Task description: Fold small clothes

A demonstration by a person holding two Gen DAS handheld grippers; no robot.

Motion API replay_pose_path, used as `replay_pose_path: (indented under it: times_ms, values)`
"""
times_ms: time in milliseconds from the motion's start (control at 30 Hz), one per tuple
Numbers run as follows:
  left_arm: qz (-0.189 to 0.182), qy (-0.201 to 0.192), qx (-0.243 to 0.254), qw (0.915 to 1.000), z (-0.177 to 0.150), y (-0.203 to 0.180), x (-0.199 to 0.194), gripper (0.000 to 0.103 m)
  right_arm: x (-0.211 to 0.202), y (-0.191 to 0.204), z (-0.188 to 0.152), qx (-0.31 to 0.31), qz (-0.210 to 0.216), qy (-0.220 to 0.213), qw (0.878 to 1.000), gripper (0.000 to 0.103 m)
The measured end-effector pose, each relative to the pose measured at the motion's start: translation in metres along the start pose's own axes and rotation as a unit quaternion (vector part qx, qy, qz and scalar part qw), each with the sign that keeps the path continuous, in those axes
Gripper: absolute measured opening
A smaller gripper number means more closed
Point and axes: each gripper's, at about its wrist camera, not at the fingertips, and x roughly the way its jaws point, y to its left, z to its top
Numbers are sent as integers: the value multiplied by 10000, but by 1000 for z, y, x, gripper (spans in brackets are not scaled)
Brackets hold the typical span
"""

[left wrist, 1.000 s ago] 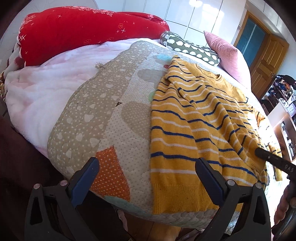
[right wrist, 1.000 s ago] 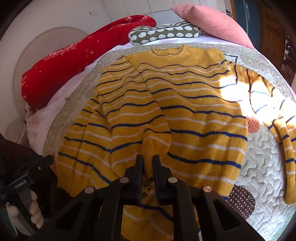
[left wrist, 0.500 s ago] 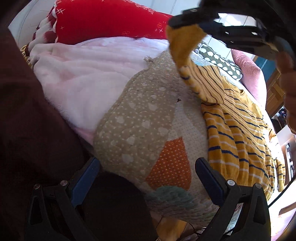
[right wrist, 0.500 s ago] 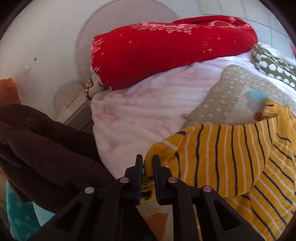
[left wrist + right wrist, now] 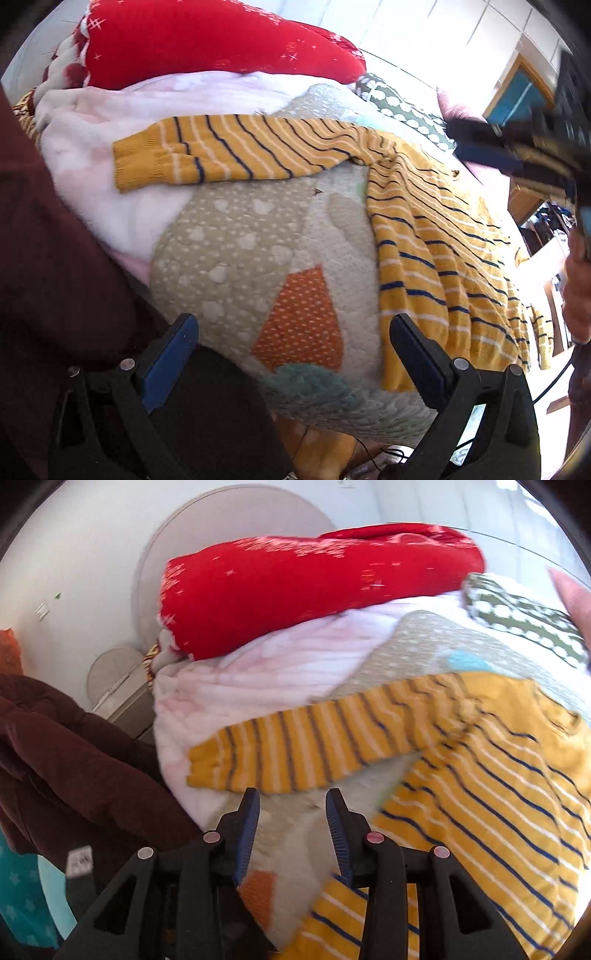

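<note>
- Leftmost in both views: a dark brown garment [image 5: 55, 277] hangs at the bed edge. Not part of the fold, as far as I can judge.
- Next, pink fleece blanket [image 5: 122, 122] with a red bedding roll [image 5: 207, 40] stacked on top, both pushed toward the headboard side, which leaves the patterned quilt [image 5: 251, 236] free as a working surface.
- Sleeve [image 5: 236, 151] of the yellow striped sweater [image 5: 443, 236] lies stretched straight out to the left, cuff resting on the pink fleece, the rest over the quilt. Reads as a sleeve laid out flat so it can be folded in cleanly.
- Left gripper [image 5: 295, 354]: jaws wide apart, nothing between them, poised low over the near quilt edge, angled downward. Idle stance, apparently waiting its turn.
- Right gripper [image 5: 291, 827]: jaws have just been opening; they stand partly apart with no cloth between them. The sleeve lies just beyond the tips, released. Pitched downward toward the bed.
- Sweater body fills the right half of the quilt, hem toward the near edge, lying flat with some ripples.
- Far right of the left wrist view: the right gripper's frame and the hand [image 5: 578, 291] holding it appear raised above the sweater, blurred, so exact pose is uncertain.
- Judgement: early stage, garment being spread; no fold yet visible.
</note>
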Motion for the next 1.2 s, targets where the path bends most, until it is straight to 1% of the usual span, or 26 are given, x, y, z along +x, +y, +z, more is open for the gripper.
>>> replay_pose_path:
  times_ms: [67,133,167,200,267,333,400,433,467,500,533,567,600,633,667,700,733,767,900,1000,1133,1200]
  values:
    - [-251,110,139,9995,-1,-14,7,103,-34,-49,-35,475,-538,-102,9974,40]
    - [-450,208,248,9985,-4,-28,15,103,-65,-95,-76,1071,-951,-120,9896,40]
    - [-567,251,289,9977,-4,-34,19,103,-80,-116,-98,1392,-1086,-121,9842,40]
    - [-644,320,318,9969,-4,-38,25,103,-93,-134,-119,1702,-1169,-121,9784,40]
    - [-685,528,299,9958,-5,-46,36,103,-119,-167,-164,2274,-1232,-80,9659,40]
    - [-764,730,259,9941,-10,-51,47,101,-136,-183,-201,2656,-1232,-133,9561,40]
    - [-645,776,432,9940,-14,-63,50,97,-144,-189,-228,2901,-1141,-213,9499,42]
    - [-546,801,543,9938,-16,-69,51,86,-143,-187,-237,2959,-1061,-233,9490,42]
    - [-377,834,640,9937,-17,-75,53,70,-140,-187,-243,2974,-990,-230,9493,42]
    - [-198,854,734,9934,-18,-80,54,62,-137,-187,-246,2969,-962,-231,9498,42]
    - [-96,869,807,9929,-17,-82,55,43,-131,-183,-247,2952,-955,-284,9502,42]
    - [-152,930,822,9921,-15,-84,54,24,-128,-181,-250,2947,-901,-388,9505,42]
    - [-260,1011,765,9916,-13,-83,53,18,-125,-181,-249,2967,-771,-500,9506,39]
    - [-363,1086,696,9910,-11,-83,52,11,-124,-183,-250,3016,-558,-612,9498,18]
    - [-369,1103,659,9910,-10,-84,49,10,-122,-185,-249,3117,-263,-691,9473,8]
    - [-317,1088,682,9912,-10,-85,46,10,-124,-189,-250,3256,-15,-779,9423,8]
    - [-293,1084,715,9911,-12,-87,41,9,-128,-190,-251,3343,146,-901,9380,8]
    - [-291,1093,740,9908,-15,-90,36,9,-135,-191,-252,3359,227,-991,9364,8]
    - [-360,1132,847,9893,-27,-102,16,9,-166,-189,-263,3374,338,-1205,9330,7]
    - [-401,1259,828,9878,-40,-105,11,9,-183,-189,-276,3347,274,-1184,9344,7]
    - [-248,1459,753,9861,-49,-97,27,10,-178,-191,-296,3361,26,-927,9372,9]
    - [-269,1550,674,9852,-49,-91,31,10,-176,-194,-304,3463,-18,-862,9342,10]
